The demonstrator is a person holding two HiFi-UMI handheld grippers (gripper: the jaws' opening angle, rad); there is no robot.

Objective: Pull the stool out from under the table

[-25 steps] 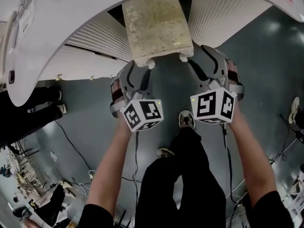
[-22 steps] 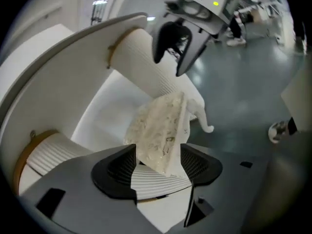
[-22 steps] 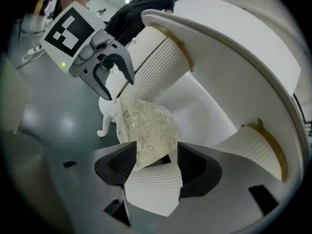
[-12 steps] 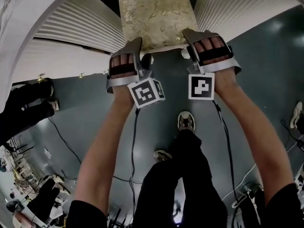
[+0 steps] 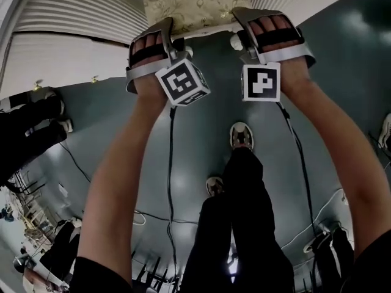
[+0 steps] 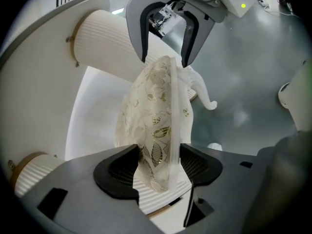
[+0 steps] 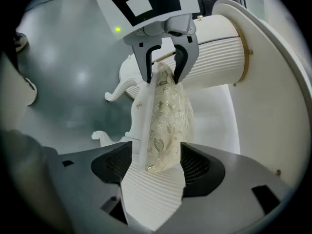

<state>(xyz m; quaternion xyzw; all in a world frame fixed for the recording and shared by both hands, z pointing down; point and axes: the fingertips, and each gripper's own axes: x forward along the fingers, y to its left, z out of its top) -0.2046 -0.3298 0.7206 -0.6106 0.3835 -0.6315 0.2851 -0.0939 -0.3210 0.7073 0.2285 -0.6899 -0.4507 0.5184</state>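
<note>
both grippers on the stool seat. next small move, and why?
Probably draw both grippers straight back toward the person, evenly. The left gripper and right gripper each clamp the near edge of the stool at its cushioned seat, and its far part sits between the ribbed pedestals of the table. An even pull should slide it out without twisting.

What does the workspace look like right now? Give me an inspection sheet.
Surface: grey floor, glossy.
Job's things: stool with patterned cushion, far end under the white table; curled white legs show.
Clutter: nothing seen by the stool.
Grippers: left gripper and right gripper each clamp the seat's near edge, one per corner.
Cables: a cable trails from each gripper across the floor; more lie at left.
Surroundings: bystander's black legs at left; the holder's own shoes below the grippers.
</note>
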